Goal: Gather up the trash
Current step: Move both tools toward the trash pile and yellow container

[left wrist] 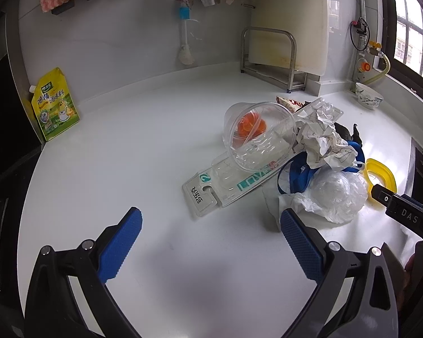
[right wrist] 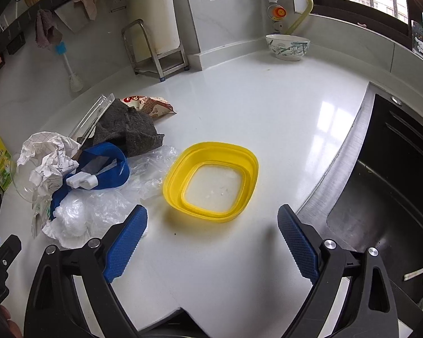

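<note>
Heaped mid-counter: crumpled paper (left wrist: 323,138), a clear ribbed cup (left wrist: 258,135) (orange bit inside), filmy plastic bag (right wrist: 98,205), blue strap (right wrist: 107,166), grey felt (right wrist: 127,129). Just beside, a yellow rounded tub (right wrist: 211,180). Glossy white counter (left wrist: 143,146) bare nearside. Left gripper (left wrist: 211,233), right gripper (right wrist: 213,231): both spread wide, holding nothing.

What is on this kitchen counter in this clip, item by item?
clear plastic cup: 1, orange piece inside, on its side atop the packaging
blister packaging: 1, clear with teal print, flat on counter
crumpled paper: 1, white, on the pile
blue strap: 1, with white clip, on the pile
grey cloth: 1, behind the strap
plastic bag: 1, clear, front of pile
snack wrapper: 1, red-brown, behind the cloth
yellow container: 1, right of the pile
seasoning pouch: 1, yellow-green, against left wall
bowl: 1, white patterned, back corner
metal rack: 1, by the wall
sink: 1, dark, right
left gripper: fingers open
right gripper: fingers open
</note>
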`<state>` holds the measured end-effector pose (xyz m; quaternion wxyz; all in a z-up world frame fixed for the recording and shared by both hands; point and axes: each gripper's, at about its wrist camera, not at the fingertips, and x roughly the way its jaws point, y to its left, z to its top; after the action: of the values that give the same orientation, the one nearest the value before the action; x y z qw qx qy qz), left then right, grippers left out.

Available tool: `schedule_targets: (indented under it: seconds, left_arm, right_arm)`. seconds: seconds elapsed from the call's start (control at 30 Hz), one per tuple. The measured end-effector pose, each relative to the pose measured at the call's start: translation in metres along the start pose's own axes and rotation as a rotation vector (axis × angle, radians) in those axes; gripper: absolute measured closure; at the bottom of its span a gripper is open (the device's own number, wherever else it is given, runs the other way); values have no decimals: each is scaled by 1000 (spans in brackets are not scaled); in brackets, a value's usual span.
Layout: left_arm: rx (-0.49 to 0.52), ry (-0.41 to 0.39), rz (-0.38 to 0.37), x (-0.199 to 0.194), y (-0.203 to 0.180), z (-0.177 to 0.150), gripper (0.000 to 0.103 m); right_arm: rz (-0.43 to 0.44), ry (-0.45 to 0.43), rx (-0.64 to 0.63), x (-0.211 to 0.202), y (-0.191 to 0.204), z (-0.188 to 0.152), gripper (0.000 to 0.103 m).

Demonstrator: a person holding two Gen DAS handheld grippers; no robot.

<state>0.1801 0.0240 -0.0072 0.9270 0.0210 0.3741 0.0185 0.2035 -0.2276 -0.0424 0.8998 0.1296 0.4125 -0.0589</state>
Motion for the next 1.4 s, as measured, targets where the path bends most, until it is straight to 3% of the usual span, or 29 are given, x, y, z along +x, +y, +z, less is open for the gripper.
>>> schedule_targets:
  seconds: [0.67,1.07,1.33,1.4]
  left_arm:
    - [1,-8,3,7,-1,1,6]
    - [1,-9,5,6,0,3,6]
    - [4,-21,6,4,1,3,6]
    - [0,-18,4,4,1,3,6]
  right_arm:
    - [-159,-34,-9,11,9,2,14]
    - [-220,-10,-12,19,8,9,13]
    - [-180,-30,-2,16,7,9,14]
    - [-160,-42,-2,12,5,7,19]
